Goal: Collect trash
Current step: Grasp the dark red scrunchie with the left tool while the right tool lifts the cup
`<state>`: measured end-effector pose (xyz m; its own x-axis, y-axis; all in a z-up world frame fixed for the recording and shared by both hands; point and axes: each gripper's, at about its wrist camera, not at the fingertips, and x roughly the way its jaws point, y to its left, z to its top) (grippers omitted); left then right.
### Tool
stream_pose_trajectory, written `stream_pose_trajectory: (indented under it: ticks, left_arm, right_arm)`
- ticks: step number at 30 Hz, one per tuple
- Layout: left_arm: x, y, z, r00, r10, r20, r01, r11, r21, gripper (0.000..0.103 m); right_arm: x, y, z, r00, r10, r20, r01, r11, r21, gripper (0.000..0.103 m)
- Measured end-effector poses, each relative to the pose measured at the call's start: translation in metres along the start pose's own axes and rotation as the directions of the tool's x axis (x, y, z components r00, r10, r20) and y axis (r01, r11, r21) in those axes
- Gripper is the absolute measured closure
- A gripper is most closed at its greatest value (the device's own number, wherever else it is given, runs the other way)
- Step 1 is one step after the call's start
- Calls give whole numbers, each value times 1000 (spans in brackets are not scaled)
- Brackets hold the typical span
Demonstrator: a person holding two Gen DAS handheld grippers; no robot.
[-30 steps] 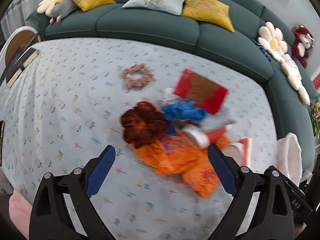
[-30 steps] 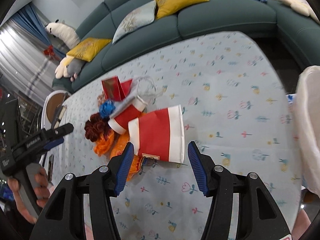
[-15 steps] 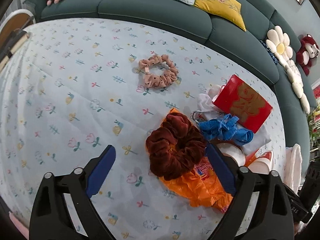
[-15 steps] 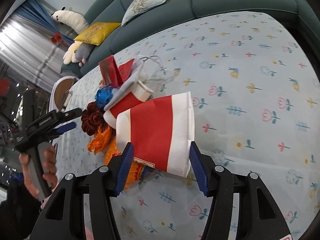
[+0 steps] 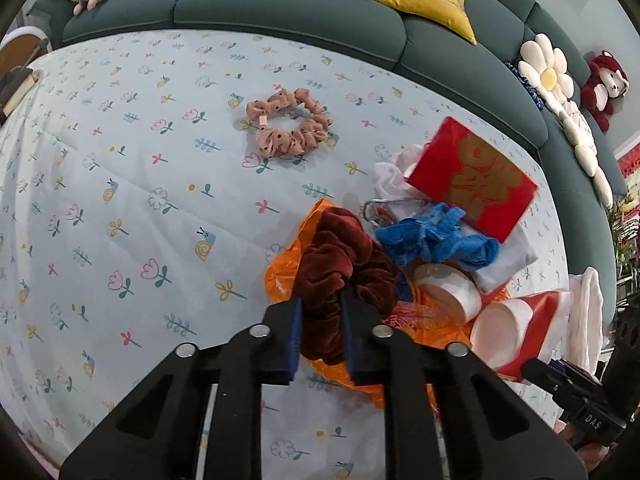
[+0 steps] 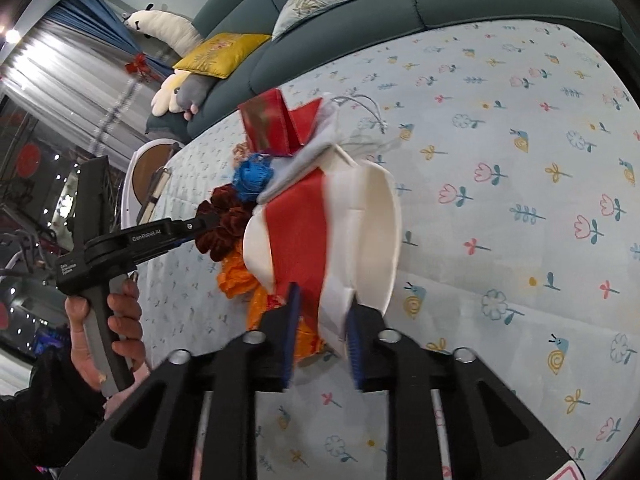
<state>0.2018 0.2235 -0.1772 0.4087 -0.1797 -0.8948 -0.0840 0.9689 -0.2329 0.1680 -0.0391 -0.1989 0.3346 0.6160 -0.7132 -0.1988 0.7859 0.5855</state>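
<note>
Gripping with both tools at once: your left hand-held gripper (image 5: 320,330) has its blue pads closed on a fold of the dark red velvet scrunchie (image 5: 344,264), and your right hand-held gripper (image 6: 320,320) is pinched on the lower edge of the red-and-white paper cup (image 6: 320,236), which looks squashed and motion-blurred.

Trash pile sits together on the floral-cloth worktop (image 5: 140,200), near its sofa-side right part: orange plastic bag (image 5: 280,272) underneath, scrunchie on top of it, blue ribbon tangle (image 5: 436,236) beside it, red gold-printed envelope (image 5: 472,176) propped on white paper, a second paper cup (image 5: 448,288) lying on its side.

Judgement: you pinch soft folds and thin rims because these items offer no rigid body; the scrunchie grip likely frees or steadies the bag below.

View differences:
- Left wrist view alone shows the pink dotted scrunchie (image 5: 290,126), lying well apart from the pile, and the cup mouths.
- Right wrist view alone shows your left hand (image 6: 108,320) around the tool handle, and the cup's flattened wall.
- Neither view shows a bin.
</note>
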Motion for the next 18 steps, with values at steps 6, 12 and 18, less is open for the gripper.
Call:
stream_pose_trajectory:
  ticks: [6, 12, 18]
  left_arm:
    - [-29, -22, -9, 998, 14, 59, -17, 999, 40, 89]
    - [-63, -56, -22, 993, 4, 115, -15, 995, 99, 90]
    - [-92, -95, -23, 987, -41, 157, 17, 988, 153, 90]
  right_arm:
    - [-17, 14, -2, 999, -5, 46, 6, 1000, -18, 100]
    - [-50, 24, -2, 991, -26, 129, 28, 999, -16, 100]
    - [-92, 33, 0, 972, -58, 227, 63, 998, -16, 100]
